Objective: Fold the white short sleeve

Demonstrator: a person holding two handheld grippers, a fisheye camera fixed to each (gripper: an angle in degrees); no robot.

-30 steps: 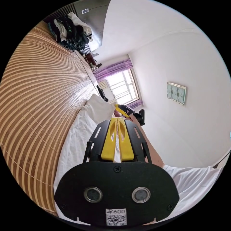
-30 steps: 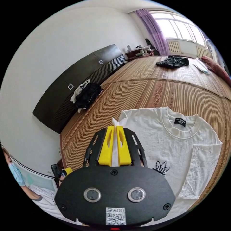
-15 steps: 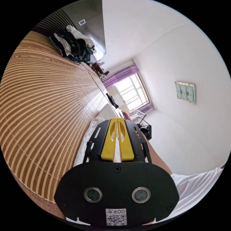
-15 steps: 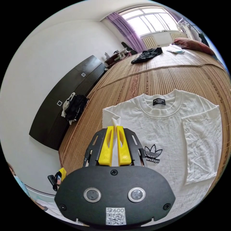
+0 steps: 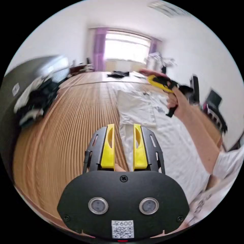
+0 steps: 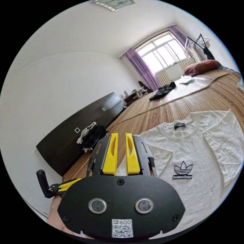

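The white short-sleeve T-shirt point(image 6: 193, 155) lies flat on the bamboo mat point(image 6: 152, 111), front up, with a black logo on the chest and both sleeves folded inward. My right gripper point(image 6: 119, 134) is open above the shirt's left folded sleeve point(image 6: 160, 155), with nothing between its jaws. In the left gripper view, the left gripper point(image 5: 123, 125) hangs open over the shirt's point(image 5: 157, 127) near edge, holding nothing. A hand holds the right gripper point(image 5: 162, 84) above the shirt's far part. The left gripper point(image 6: 59, 186) shows at the lower left of the right gripper view.
A pile of dark and white clothes point(image 6: 91, 134) rests against a dark low cabinet point(image 6: 66, 142). A dark garment point(image 6: 164, 90) and a red pillow point(image 6: 200, 67) lie far off near the window. The person's arm point(image 5: 200, 142) reaches across the shirt.
Both grippers were shut on the shirt's fabric and have opened and let go. The carried side now lies folded flat on the shirt. Both cameras have swung round.
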